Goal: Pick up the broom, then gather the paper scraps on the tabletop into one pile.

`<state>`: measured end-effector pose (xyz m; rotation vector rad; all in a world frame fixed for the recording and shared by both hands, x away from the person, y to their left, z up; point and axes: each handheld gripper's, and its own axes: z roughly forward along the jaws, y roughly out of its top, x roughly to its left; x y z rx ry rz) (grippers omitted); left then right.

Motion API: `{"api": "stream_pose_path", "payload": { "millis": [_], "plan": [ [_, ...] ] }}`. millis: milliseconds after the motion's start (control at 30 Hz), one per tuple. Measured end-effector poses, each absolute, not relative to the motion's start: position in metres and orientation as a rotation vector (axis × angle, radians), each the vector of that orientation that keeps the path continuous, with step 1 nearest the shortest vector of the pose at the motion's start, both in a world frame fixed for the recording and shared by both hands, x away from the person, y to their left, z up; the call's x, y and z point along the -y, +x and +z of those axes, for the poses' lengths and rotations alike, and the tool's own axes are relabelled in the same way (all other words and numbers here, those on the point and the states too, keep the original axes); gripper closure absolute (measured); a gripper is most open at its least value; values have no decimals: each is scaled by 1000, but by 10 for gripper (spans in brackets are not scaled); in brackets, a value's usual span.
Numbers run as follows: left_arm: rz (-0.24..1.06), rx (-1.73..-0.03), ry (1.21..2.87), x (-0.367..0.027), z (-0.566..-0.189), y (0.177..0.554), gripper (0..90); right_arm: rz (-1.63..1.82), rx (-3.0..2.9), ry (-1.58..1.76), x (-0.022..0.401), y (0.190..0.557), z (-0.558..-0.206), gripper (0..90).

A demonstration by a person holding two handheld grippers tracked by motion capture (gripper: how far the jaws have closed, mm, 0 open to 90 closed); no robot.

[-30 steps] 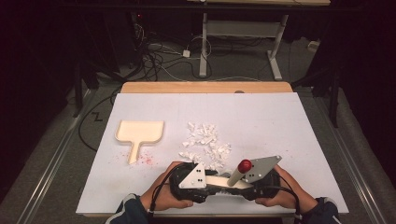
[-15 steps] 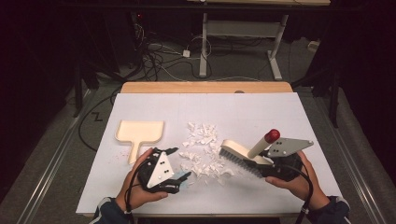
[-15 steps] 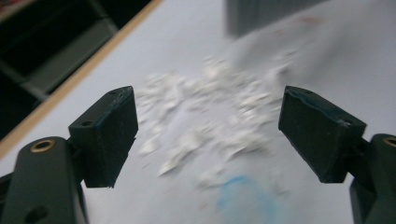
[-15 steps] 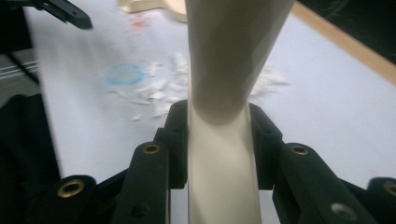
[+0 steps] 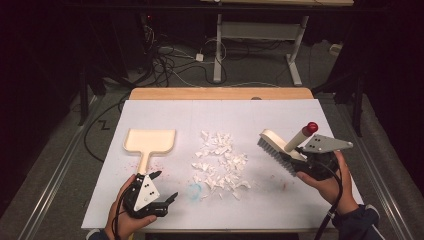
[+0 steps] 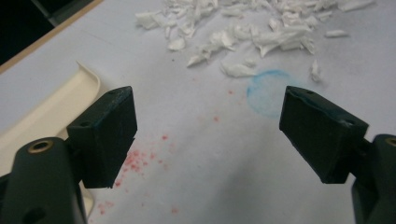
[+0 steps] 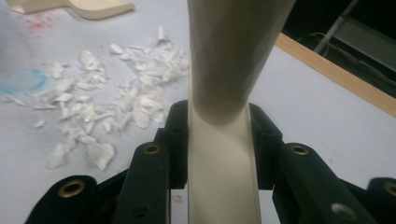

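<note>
A cream brush (image 5: 274, 143) with a red-tipped handle (image 5: 311, 127) is lifted over the right side of the white table (image 5: 260, 112). My right gripper (image 5: 296, 159) is shut on its handle (image 7: 223, 140), bristles facing the heap of white paper scraps (image 5: 220, 161). My left gripper (image 5: 166, 185) hovers low at the front left, just right of the cream dustpan's (image 5: 150, 141) handle. Its jaws have just been opening and stand wide with nothing between them (image 6: 210, 133). The dustpan edge (image 6: 56, 109) lies beside its left jaw, and the scraps (image 6: 243, 28) lie ahead.
A faint blue ring (image 5: 195, 190) and red specks (image 6: 140, 158) mark the tabletop. A wooden strip (image 5: 220, 93) edges the table's far side. Beyond it are cables and desk legs (image 5: 218, 45) on a dark floor.
The two grippers were together at the brush near the front middle. The left one has let go, moved left toward the dustpan and opened. The right one has carried the brush to the right.
</note>
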<state>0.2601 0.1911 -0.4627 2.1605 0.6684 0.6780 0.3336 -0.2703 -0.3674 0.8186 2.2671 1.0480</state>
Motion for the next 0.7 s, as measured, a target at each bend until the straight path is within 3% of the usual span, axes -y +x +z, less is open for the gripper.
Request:
{"api": "stream_pose_path", "payload": {
  "millis": [467,700],
  "plan": [
    [668,-761,2140,-214,-467,254,183,1002,-2164,914,275,356,-378,685],
    [661,-766,2138,-214,-468,257,177,902,-2140,931,260,397,-389,685]
  ]
}}
